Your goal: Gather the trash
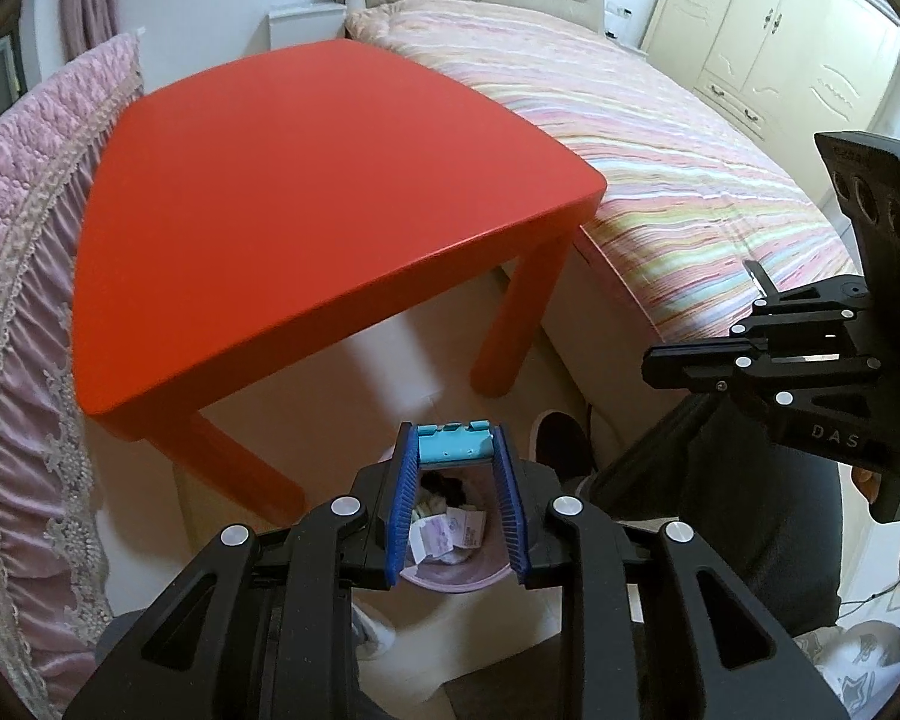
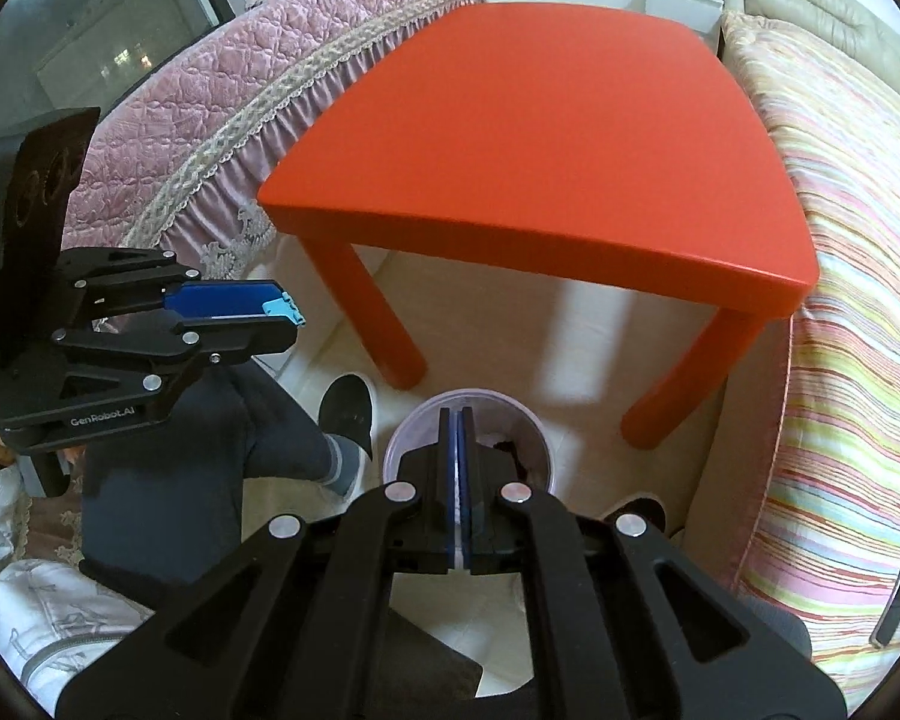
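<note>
since the red desk [image 1: 306, 180] is bare and the bin [image 1: 450, 576] on the floor already holds paper scraps, collection looks nearly done. left gripper [image 1: 457, 468] hangs over the bin, its jaws part open but gripping a light blue piece [image 1: 450, 444] at the tips, long axis 9 to 3 o'clock. right gripper [image 2: 457, 456] jaws closed, empty, over the bin at 6 o'clock.
</note>
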Tool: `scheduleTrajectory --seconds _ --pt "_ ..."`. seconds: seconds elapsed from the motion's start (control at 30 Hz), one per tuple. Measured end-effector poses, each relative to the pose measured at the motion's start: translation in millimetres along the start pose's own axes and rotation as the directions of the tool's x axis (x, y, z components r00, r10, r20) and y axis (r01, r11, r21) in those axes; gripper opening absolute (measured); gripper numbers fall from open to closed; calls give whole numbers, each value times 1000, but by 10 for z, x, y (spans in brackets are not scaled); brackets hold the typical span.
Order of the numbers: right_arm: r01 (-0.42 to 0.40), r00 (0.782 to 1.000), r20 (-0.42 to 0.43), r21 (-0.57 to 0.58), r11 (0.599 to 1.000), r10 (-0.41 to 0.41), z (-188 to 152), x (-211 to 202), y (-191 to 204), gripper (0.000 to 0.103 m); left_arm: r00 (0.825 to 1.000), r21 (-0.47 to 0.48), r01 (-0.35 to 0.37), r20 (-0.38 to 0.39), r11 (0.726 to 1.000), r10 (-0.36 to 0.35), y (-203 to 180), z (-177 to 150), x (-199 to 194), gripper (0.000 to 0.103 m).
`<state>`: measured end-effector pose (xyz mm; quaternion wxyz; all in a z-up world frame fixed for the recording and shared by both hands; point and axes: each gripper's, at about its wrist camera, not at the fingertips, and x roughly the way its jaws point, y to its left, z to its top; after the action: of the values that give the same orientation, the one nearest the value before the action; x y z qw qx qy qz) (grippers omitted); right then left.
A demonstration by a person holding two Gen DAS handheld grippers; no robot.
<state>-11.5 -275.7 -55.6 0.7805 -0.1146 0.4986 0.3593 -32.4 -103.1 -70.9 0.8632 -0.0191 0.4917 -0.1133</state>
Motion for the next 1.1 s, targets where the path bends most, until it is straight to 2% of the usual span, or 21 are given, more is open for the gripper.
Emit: scheduleTrajectory --seconds 0.03,0.07,0.1,0.13,0.3,0.83,1.1 --pt "13 1000 -5 3 1000 -13 9 17 -8 16 1000 -6 -7 -3 1000 7 7 -3 10 52" --pt "25 1000 -2 14 1000 -25 10 28 -33 57 1000 -11 -9 -1 1000 9 23 6 24 73" --pt "26 1000 10 20 999 -26 6 20 -47 87 1000 -19 -16 8 1000 17 41 4 23 80" --pt "29 999 15 21 999 -29 6 14 -54 90 1000 -21 -21 12 1000 22 45 -2 17 87" --pt "47 999 5 49 998 -47 15 52 -110 94 999 -53 -45 6 998 46 127 -7 21 94" --pt "19 1000 21 64 998 -20 49 37 -97 98 999 -98 -43 12 994 45 228 -12 -10 95" --pt "15 998 59 64 998 -19 158 -70 -83 98 998 -110 -53 36 993 57 265 32 -96 95"
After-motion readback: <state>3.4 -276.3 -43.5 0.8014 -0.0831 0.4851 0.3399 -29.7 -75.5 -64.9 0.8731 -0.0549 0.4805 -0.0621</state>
